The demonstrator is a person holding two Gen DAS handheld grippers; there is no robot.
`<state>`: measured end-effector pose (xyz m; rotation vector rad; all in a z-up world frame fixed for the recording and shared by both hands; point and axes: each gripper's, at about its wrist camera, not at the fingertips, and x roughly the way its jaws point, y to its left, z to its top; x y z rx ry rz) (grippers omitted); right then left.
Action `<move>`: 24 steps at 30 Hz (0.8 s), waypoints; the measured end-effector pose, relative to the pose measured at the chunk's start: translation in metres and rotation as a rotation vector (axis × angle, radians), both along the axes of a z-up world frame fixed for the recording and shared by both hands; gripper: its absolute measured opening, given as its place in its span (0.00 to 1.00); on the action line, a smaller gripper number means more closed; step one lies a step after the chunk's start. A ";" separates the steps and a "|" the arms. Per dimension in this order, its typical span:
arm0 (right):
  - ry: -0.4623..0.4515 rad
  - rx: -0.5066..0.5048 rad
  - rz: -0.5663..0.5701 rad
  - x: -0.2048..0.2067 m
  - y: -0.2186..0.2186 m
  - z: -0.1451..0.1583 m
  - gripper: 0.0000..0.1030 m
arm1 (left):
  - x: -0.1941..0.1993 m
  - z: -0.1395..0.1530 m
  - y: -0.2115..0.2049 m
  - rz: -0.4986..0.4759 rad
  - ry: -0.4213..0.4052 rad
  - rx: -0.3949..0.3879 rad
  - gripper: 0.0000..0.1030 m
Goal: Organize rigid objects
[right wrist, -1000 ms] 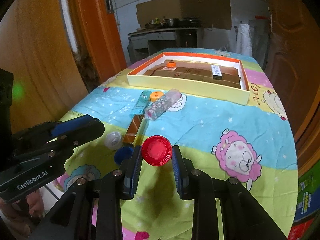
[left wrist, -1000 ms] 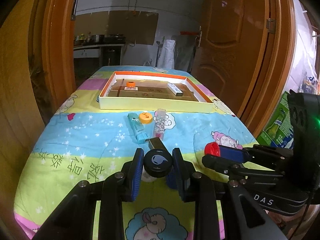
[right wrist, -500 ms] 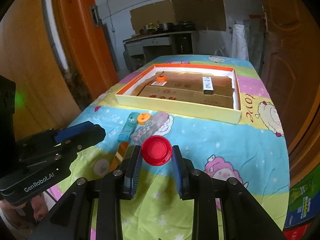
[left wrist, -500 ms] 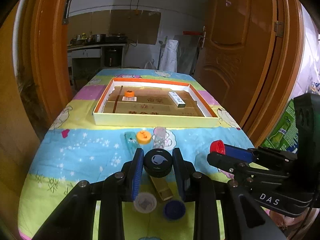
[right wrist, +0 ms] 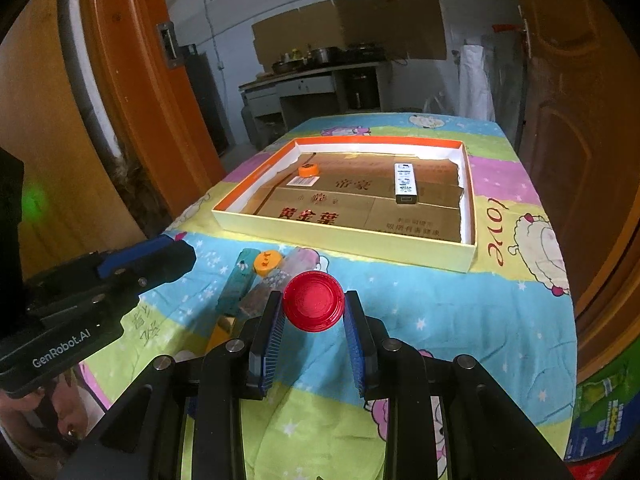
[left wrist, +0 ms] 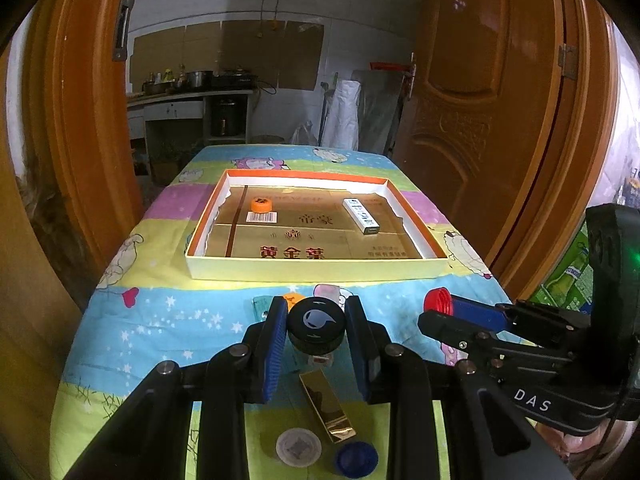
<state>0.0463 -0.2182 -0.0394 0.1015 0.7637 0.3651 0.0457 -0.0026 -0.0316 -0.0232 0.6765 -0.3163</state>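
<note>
My left gripper (left wrist: pixel 316 330) is shut on a black round cap (left wrist: pixel 317 326) and holds it above the table. My right gripper (right wrist: pixel 314 306) is shut on a red round cap (right wrist: pixel 314 300), also raised; the red cap shows in the left wrist view (left wrist: pixel 438 300). Ahead lies a shallow box (left wrist: pixel 316 270) (right wrist: pixel 348 236) with an orange cap (left wrist: pixel 261 205) and a white lighter (left wrist: pixel 361 216) inside. On the cloth below lie a gold lighter (left wrist: pixel 327 406), a clear cap (left wrist: pixel 299 446), a blue cap (left wrist: pixel 356 458), a teal lighter (right wrist: pixel 236 282), an orange cap (right wrist: pixel 267 261) and a clear patterned lighter (right wrist: pixel 276 280).
The table has a colourful cartoon cloth (right wrist: pixel 440 308). Wooden doors stand close on the left (left wrist: pixel 84 120) and right (left wrist: pixel 500 120). A kitchen counter (left wrist: pixel 192 96) is beyond the table's far end. Green boxes (left wrist: pixel 568 276) stand on the floor at the right.
Both grippers have risen and drawn back from the table with their caps held. The loose items on the cloth now appear below and behind the left fingers.
</note>
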 end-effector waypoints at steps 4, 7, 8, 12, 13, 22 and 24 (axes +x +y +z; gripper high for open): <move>-0.005 -0.001 0.000 0.007 0.000 0.002 0.29 | 0.006 0.000 0.001 0.004 0.003 -0.007 0.29; -0.009 0.000 0.001 0.011 -0.001 0.004 0.29 | 0.011 0.001 0.001 0.004 0.002 -0.013 0.29; -0.012 0.001 0.000 0.013 -0.001 0.005 0.29 | 0.013 0.002 0.001 0.005 0.000 -0.012 0.29; -0.010 0.002 -0.002 0.020 -0.001 0.005 0.29 | 0.021 0.004 0.002 0.006 -0.004 -0.011 0.29; -0.010 0.002 -0.002 0.022 -0.001 0.005 0.29 | 0.023 0.005 0.002 0.006 -0.006 -0.009 0.29; -0.016 -0.001 0.004 0.041 0.003 0.009 0.29 | 0.045 0.013 0.006 0.009 -0.021 0.005 0.29; -0.023 -0.002 0.005 0.045 0.004 0.011 0.29 | 0.052 0.015 0.006 0.009 -0.026 0.010 0.29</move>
